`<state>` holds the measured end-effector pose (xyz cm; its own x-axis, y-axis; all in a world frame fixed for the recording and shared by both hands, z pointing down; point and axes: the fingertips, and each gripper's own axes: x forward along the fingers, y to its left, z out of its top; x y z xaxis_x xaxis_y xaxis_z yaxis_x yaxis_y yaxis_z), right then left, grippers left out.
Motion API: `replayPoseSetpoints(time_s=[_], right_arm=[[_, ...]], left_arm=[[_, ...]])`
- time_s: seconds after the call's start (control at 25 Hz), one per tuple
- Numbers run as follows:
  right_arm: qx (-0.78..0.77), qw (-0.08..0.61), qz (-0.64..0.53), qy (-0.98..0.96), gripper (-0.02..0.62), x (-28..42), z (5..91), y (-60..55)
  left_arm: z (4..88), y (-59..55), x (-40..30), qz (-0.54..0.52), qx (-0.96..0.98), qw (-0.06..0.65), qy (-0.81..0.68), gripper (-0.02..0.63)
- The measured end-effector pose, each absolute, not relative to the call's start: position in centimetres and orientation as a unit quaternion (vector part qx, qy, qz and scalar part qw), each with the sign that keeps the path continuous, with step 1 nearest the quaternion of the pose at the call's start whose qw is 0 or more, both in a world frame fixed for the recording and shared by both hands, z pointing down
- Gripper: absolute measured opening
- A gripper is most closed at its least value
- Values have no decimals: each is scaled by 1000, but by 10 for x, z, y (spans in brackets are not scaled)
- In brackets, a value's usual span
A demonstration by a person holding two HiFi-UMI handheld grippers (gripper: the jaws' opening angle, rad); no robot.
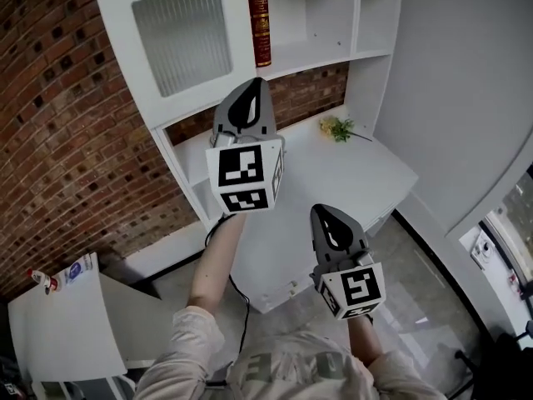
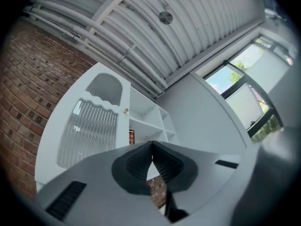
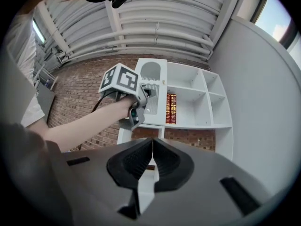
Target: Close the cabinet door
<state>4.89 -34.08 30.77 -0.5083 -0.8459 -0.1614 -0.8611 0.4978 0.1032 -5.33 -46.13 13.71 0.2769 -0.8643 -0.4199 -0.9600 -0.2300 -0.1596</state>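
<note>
left gripper (image 1: 252, 86) up by the cabinet door (image 1: 179, 36) edge
fingers pressed together on it and the right gripper (image 1: 326, 213), both empty; red book (image 1: 259, 23) just beside door

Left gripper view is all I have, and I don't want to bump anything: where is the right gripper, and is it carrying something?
Observer: The right gripper is held back over the front of the white desk, away from the shelves. Its tongs are shut and empty.
Operator: Anything lying on that surface?
Observer: A small green sprig lies near its back edge, below the open shelves.
Operator: And how do I look from the outside?
Observer: In the right gripper view, the left gripper is raised right in front of the cabinet door. I can't tell whether it touches.
</note>
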Motion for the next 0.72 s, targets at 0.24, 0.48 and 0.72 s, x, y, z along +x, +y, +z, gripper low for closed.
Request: replayPoseSetpoints(time_s=[0.24, 0.48, 0.72], right_arm=[[-498, 24, 95, 861, 17, 37, 330, -323], [-503, 30, 67, 861, 17, 32, 352, -305], [-512, 24, 52, 857, 17, 33, 362, -299]], left_arm=[[218, -369, -50, 160, -776, 213, 572, 12], [291, -326, -41, 124, -795, 162, 571, 12], [331, -311, -39, 95, -806, 107, 574, 12]])
